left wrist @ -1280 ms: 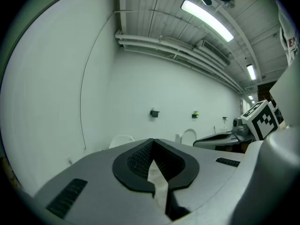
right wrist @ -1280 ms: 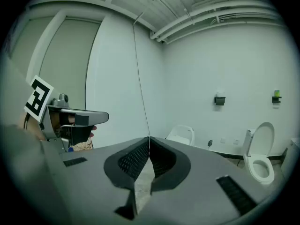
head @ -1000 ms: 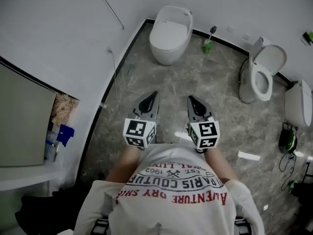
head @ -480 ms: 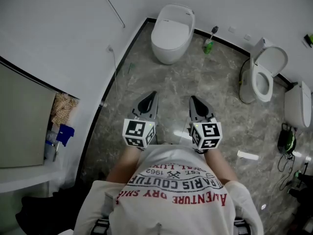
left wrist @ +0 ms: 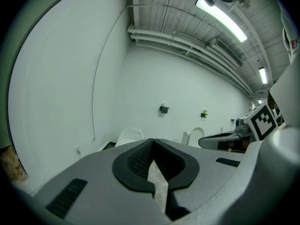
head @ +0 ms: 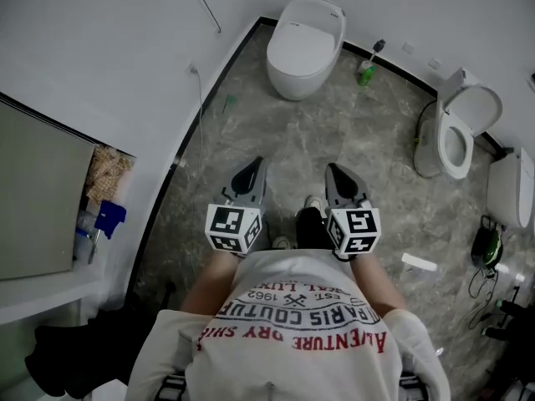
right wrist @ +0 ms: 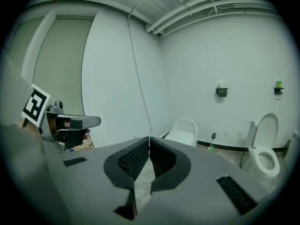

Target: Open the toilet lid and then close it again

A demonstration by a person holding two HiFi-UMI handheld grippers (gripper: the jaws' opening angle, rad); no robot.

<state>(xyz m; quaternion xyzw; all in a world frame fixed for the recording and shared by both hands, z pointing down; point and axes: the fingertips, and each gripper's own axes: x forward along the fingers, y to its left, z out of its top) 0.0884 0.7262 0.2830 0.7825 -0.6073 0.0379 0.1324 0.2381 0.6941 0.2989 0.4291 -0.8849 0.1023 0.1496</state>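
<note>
A dark shoe point(head: 311, 224) now shows on the floor point(head: 276, 140) between the two grippers, just behind their jaws, where a moment ago there was only stone. The person has taken a step forward, and both grippers have moved ahead with the body. The approach looks to be under way, and no part of the opening has begun.

The left gripper point(head: 253, 167) is clenched. Its jaws meet at the tips with nothing between them, only floor showing through the gap behind. The right gripper point(head: 334, 170) is the same, with its pads closed together, holding nothing and touching nothing. They are level with each other and point much the same way.

Well ahead of both sets of jaws, and a little to the left gripper's far side of centre, the toilet point(head: 305, 44) stands against the wall point(head: 125, 40) with its lid point(right wrist: 183, 128) down. It looks like the one the task means. A green bottle point(head: 365, 74) stands beside it. Off to the right of the right jaws is a second toilet point(head: 458, 136), its lid already up. The jaws will probably have to open before they can catch the closed lid's edge.
</note>
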